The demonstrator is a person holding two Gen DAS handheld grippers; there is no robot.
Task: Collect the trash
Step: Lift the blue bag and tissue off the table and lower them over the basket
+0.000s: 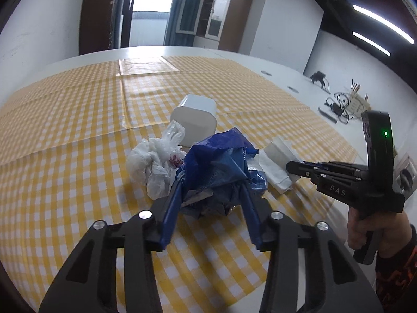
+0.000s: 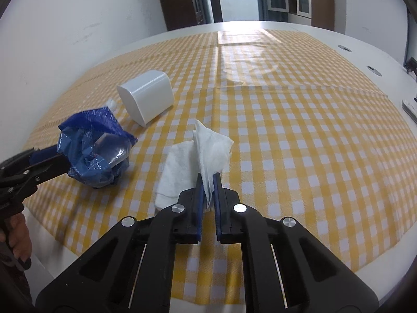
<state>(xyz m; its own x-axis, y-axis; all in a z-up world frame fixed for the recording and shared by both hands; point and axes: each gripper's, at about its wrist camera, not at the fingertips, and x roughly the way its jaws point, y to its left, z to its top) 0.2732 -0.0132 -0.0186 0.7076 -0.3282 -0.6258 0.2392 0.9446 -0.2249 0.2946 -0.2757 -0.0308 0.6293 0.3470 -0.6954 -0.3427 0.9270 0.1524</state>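
My left gripper (image 1: 211, 182) is shut on a crumpled blue plastic bag (image 1: 219, 164), which also shows in the right wrist view (image 2: 96, 151). A crumpled white plastic bag (image 1: 153, 161) lies just left of it. My right gripper (image 2: 207, 180) is shut on a white paper napkin (image 2: 211, 146); the napkin's other part lies flat on the cloth (image 2: 177, 172). In the left wrist view the right gripper (image 1: 294, 168) touches the napkin (image 1: 276, 161). A white bin (image 1: 194, 118) lies on its side behind the trash, also seen in the right wrist view (image 2: 146, 99).
A yellow-and-white checked tablecloth (image 2: 286, 130) covers the white table (image 2: 391, 60). Cables and small devices (image 1: 338, 104) lie at the table's far right. A wall (image 2: 65, 26) runs along the left side.
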